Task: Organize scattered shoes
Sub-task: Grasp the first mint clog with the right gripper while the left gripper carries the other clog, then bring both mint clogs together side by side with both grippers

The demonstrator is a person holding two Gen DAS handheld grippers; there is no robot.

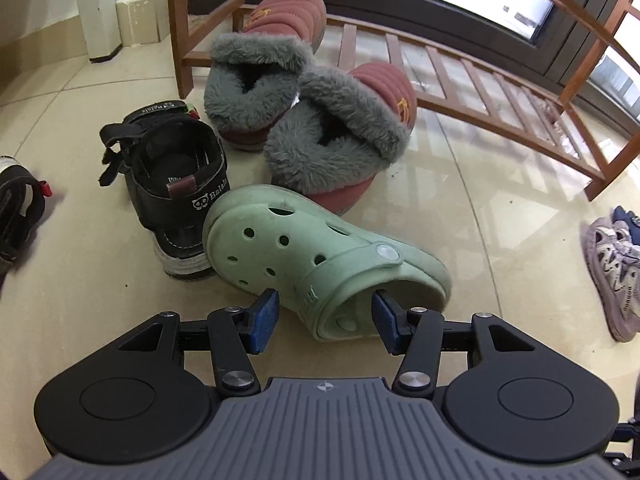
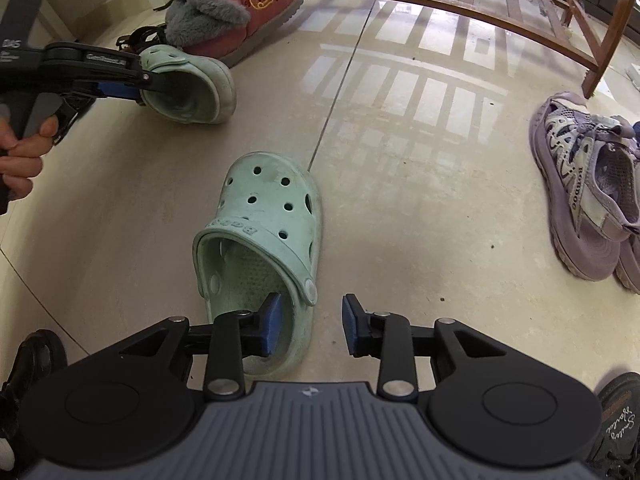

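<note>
Two mint-green clogs lie on the tiled floor. One clog (image 1: 304, 256) rests on its side beside a black sandal (image 1: 176, 184). My left gripper (image 1: 324, 316) stands open astride this clog's rear rim, one pad inside the opening, the other outside and apart from it. In the right wrist view the same clog (image 2: 192, 88) shows at the upper left with the left gripper (image 2: 132, 80) at it. The second clog (image 2: 264, 240) sits upright. My right gripper (image 2: 310, 322) is open over its right side wall, with the left pad inside the shoe and neither pad pressing.
Two pink fur-lined slippers (image 1: 340, 136) sit before a low wooden rack (image 1: 480, 80). Purple sneakers (image 2: 588, 200) lie to the right. A black shoe (image 1: 16, 208) is at the far left, and another dark shoe (image 2: 616, 420) at the lower right. A hand (image 2: 20, 160) holds the left gripper.
</note>
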